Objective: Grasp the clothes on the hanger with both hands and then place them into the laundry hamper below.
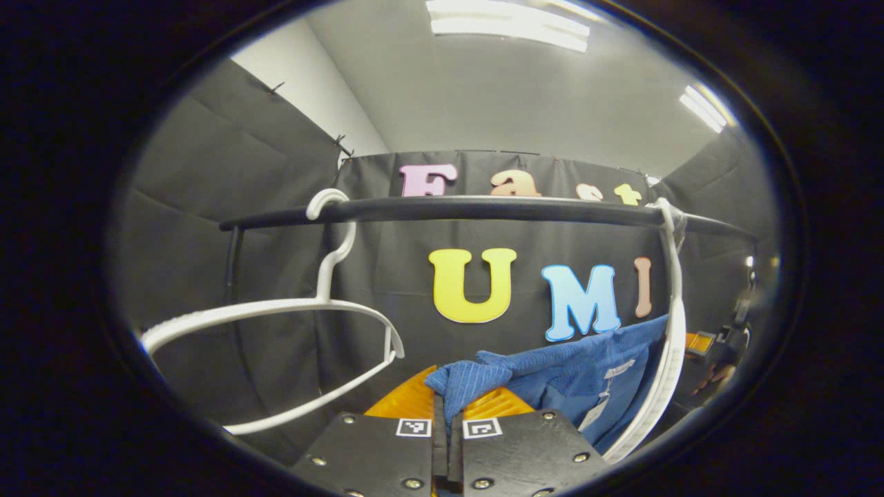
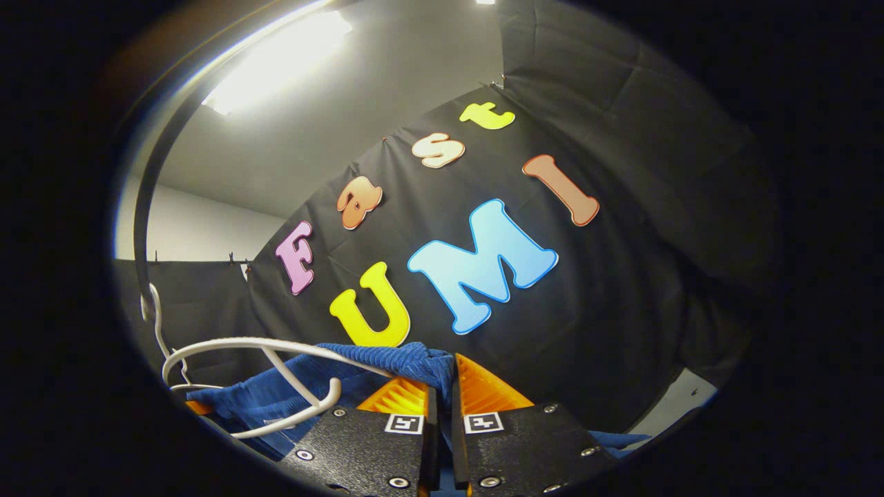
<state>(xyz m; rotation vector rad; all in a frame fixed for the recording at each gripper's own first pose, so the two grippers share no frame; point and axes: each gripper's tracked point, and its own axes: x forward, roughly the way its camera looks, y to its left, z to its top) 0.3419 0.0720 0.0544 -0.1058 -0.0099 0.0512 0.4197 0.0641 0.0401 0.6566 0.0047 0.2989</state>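
Observation:
A blue ribbed garment (image 1: 587, 373) hangs from a white hanger (image 1: 673, 331) at the right end of a black rail (image 1: 483, 209). My left gripper (image 1: 452, 407) is shut on a bunched corner of it, with cloth standing up between the fingers. In the right gripper view the same blue garment (image 2: 387, 359) drapes around the white hanger (image 2: 269, 348). My right gripper (image 2: 445, 386) is shut on its upper edge. The hamper is hidden.
An empty white hanger (image 1: 276, 310) hangs at the left end of the rail, close to my left gripper. The rail (image 2: 145, 207) curves up the left side of the right gripper view. A hand (image 1: 718, 376) is at the far right edge.

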